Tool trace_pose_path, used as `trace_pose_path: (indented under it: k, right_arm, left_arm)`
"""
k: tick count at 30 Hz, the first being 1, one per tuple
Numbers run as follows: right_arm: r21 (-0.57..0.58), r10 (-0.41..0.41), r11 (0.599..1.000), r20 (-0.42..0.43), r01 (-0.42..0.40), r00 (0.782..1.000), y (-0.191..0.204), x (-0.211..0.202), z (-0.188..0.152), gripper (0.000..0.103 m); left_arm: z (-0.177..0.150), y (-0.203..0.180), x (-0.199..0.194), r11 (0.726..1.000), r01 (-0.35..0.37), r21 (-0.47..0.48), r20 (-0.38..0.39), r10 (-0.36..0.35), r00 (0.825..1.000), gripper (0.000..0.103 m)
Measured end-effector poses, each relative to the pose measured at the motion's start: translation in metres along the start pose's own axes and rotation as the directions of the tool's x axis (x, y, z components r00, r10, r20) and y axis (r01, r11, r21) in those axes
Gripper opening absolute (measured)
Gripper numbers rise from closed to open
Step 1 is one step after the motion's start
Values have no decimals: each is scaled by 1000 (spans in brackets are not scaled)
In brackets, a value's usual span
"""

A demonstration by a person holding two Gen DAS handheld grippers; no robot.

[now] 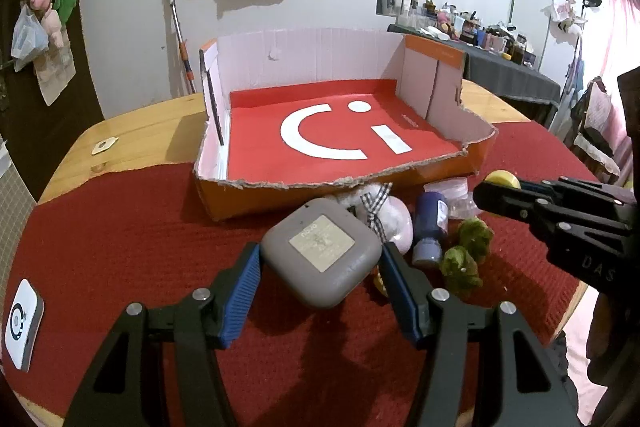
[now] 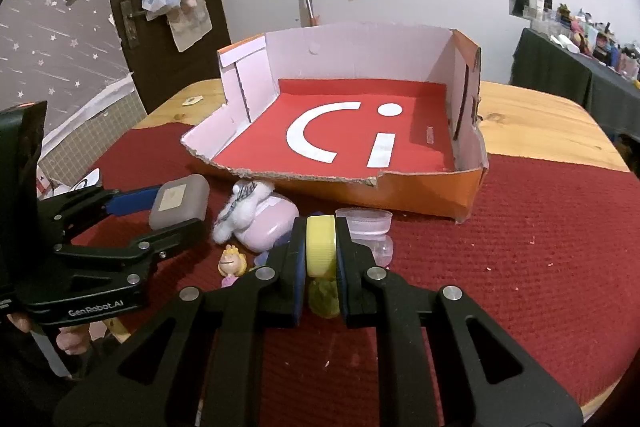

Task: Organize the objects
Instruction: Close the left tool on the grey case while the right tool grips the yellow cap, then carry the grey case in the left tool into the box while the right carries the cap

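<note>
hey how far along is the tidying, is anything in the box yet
Nothing done yet: the cardboard box holds no objects. In hand: the left gripper is clamped on the grey case, and the right gripper is shut on the yellow lid. Left on the red mat: the pink case, blue bottle, green toys, small figurine and clear cup.

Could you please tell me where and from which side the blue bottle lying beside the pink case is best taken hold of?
Grip the blue bottle across the middle of its round body, coming from above. It lies on its side with the pink case close on one flank and green moss clumps on the other, so a side approach looks crowded. Both claws are occupied now.
</note>
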State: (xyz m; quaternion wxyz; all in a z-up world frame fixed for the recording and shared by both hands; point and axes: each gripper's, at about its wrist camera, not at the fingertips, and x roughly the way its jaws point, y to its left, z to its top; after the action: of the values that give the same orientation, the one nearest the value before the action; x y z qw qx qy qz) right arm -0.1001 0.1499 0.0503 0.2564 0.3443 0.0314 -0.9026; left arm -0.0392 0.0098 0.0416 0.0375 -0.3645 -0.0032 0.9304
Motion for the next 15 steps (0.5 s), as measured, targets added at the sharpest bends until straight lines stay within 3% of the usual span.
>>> trace_pose_path:
  k: [15]
  right_arm:
    - [-7,15,1000,34,-15,999,-1,4,25,12]
  left_arm:
    - [33,-2,6,1000,-6,8,18,6,1000,62]
